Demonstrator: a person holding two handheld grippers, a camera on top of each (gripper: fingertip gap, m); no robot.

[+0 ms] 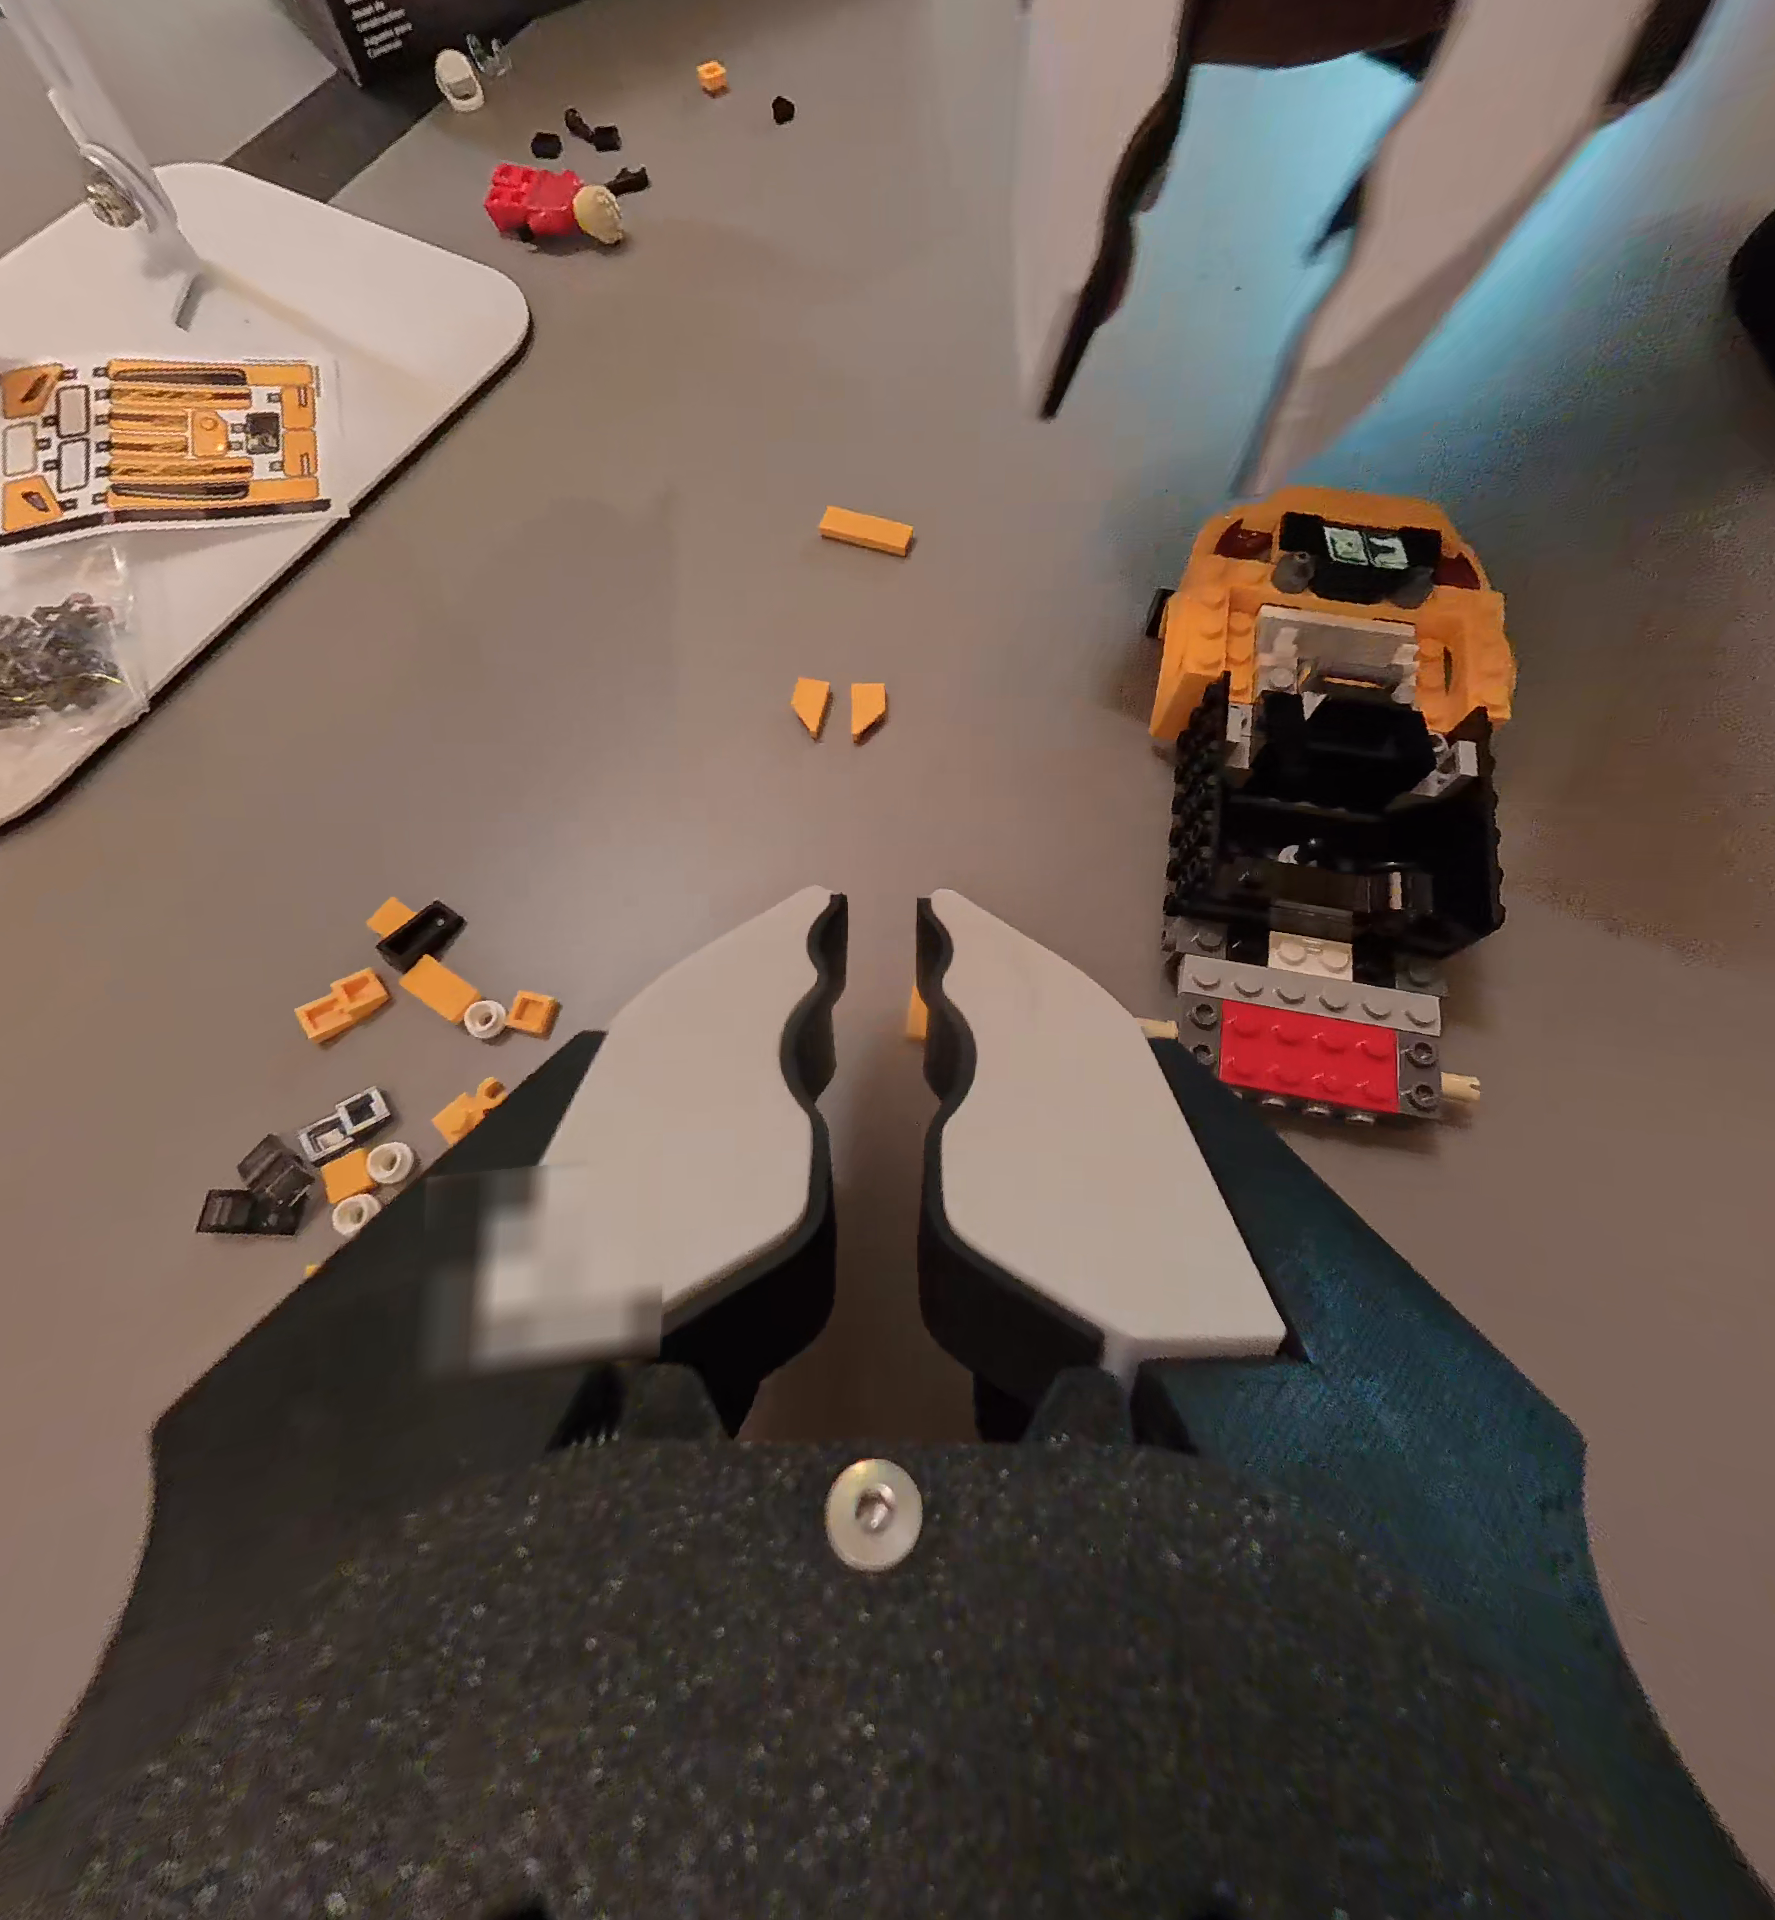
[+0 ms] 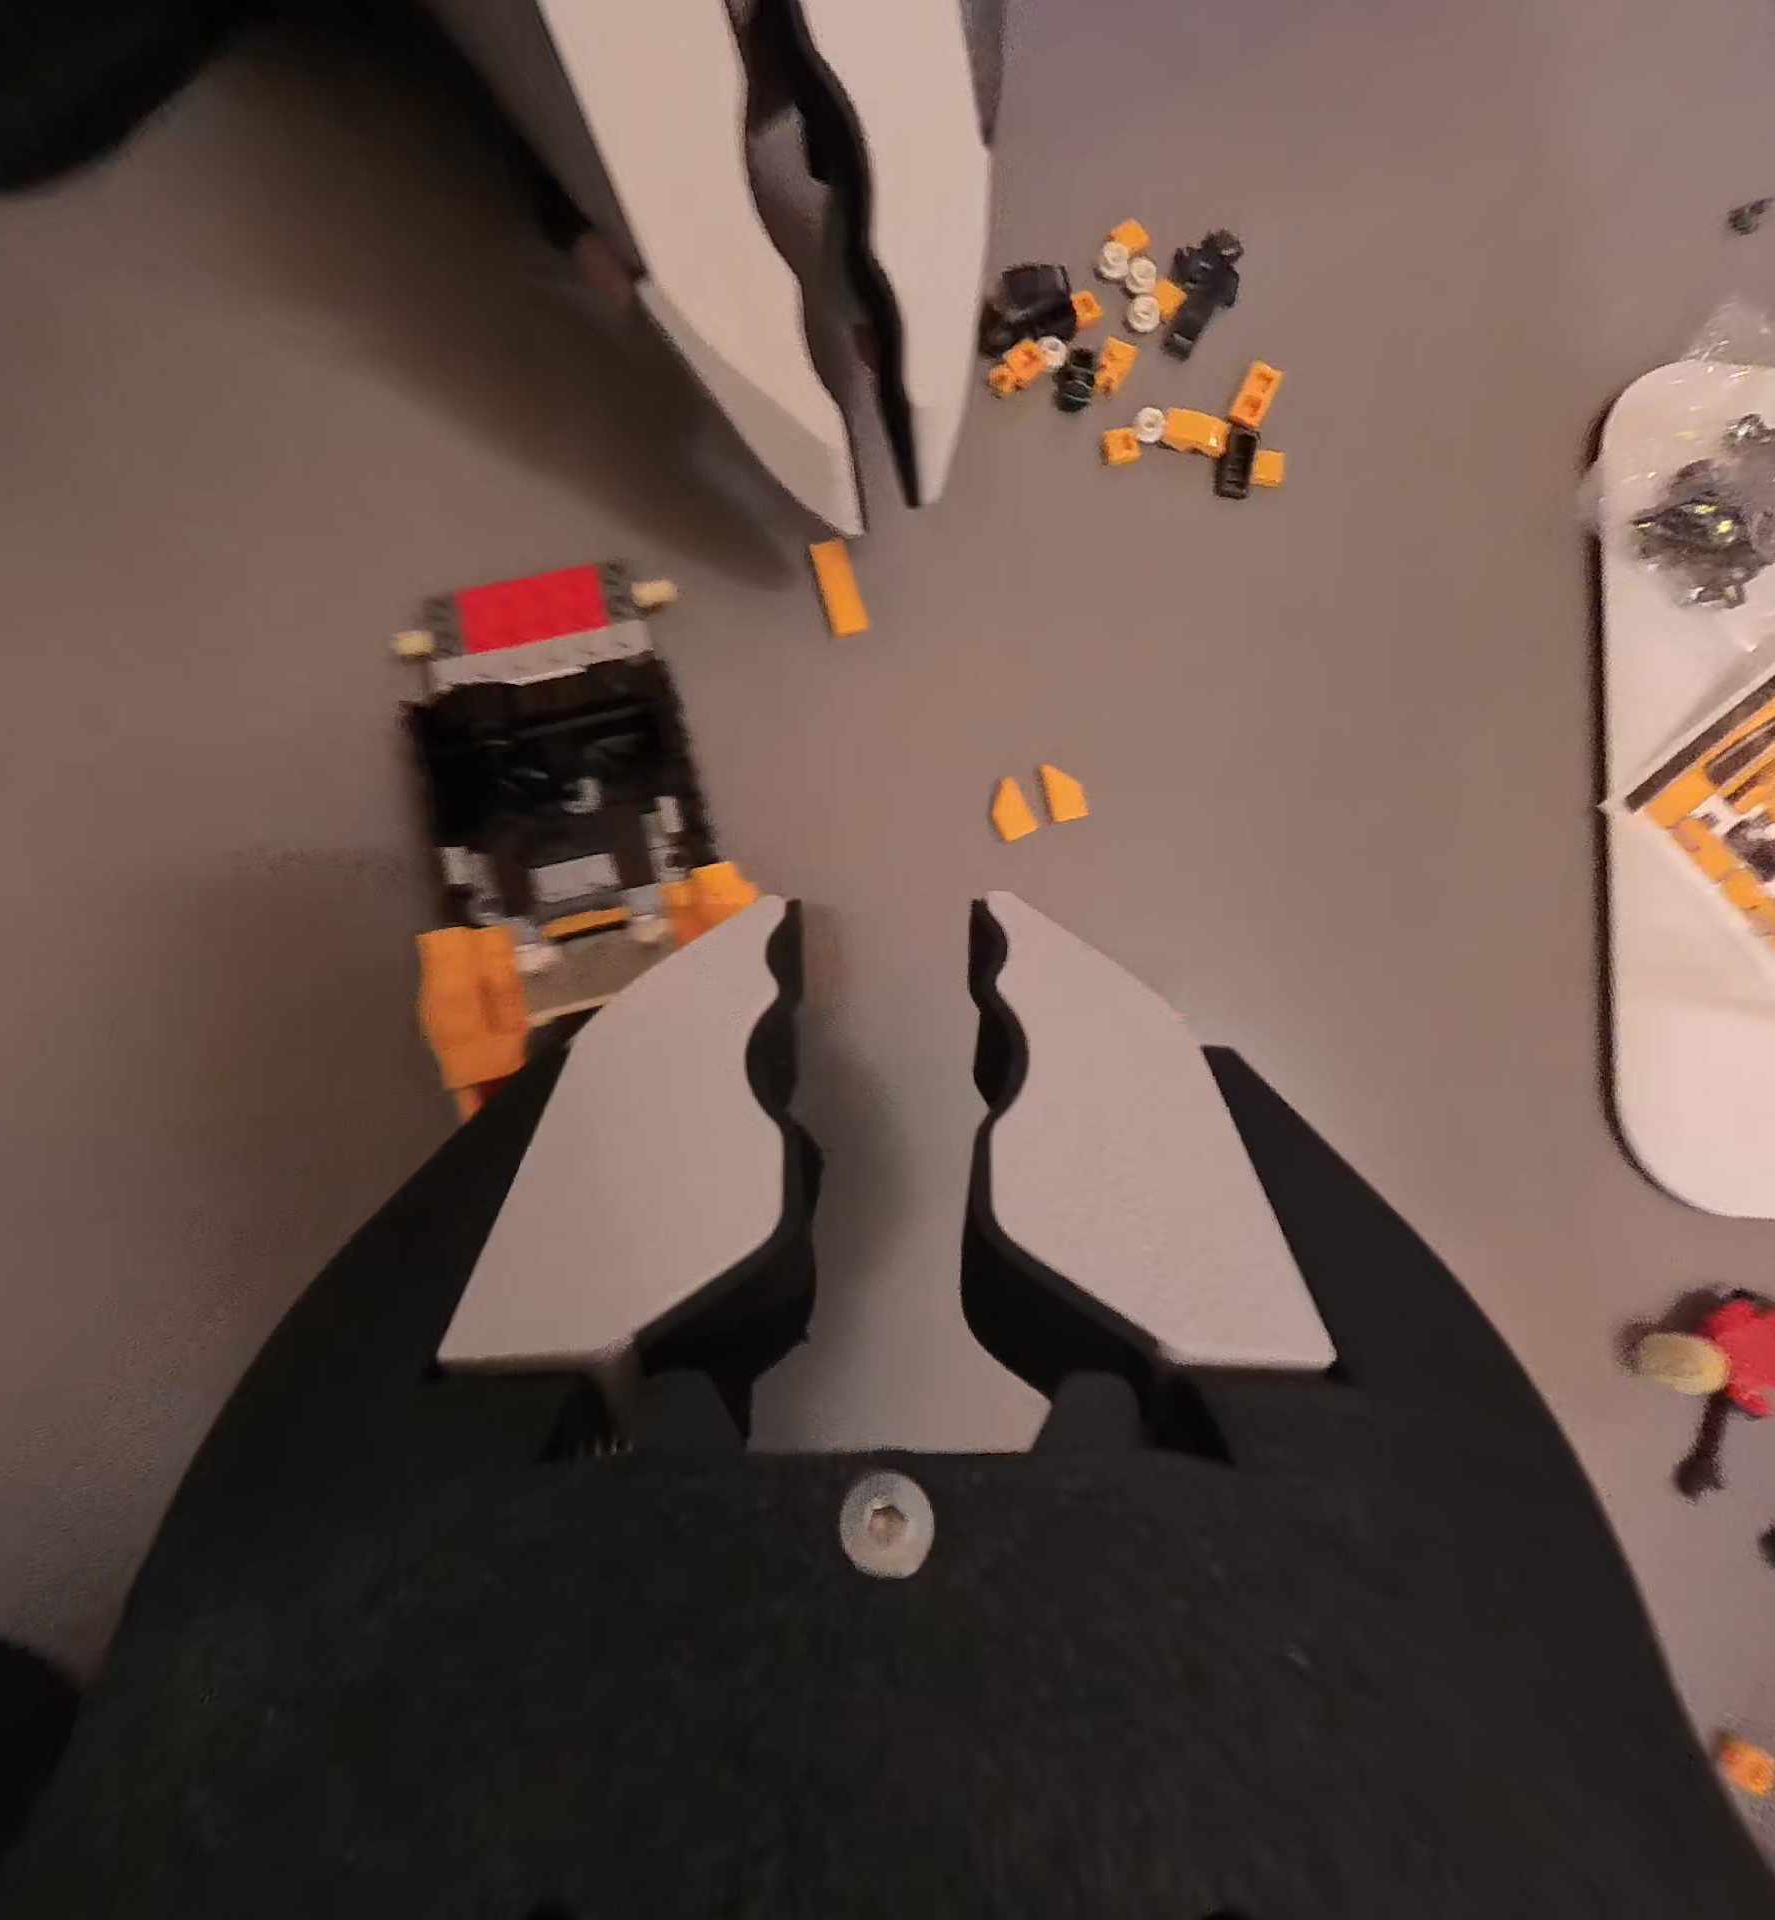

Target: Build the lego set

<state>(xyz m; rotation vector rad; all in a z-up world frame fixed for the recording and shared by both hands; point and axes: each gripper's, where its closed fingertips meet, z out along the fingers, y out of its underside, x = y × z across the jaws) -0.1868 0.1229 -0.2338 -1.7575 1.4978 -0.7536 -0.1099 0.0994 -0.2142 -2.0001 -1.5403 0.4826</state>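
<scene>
Right of left hand-held gripper (image 1: 881, 909): lego car (image 1: 1330, 790).

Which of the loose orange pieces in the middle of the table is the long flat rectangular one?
The orange tile lying alone, farthest from the left gripper. The two small orange wedges nearer it sit side by side and taper to points.
</scene>
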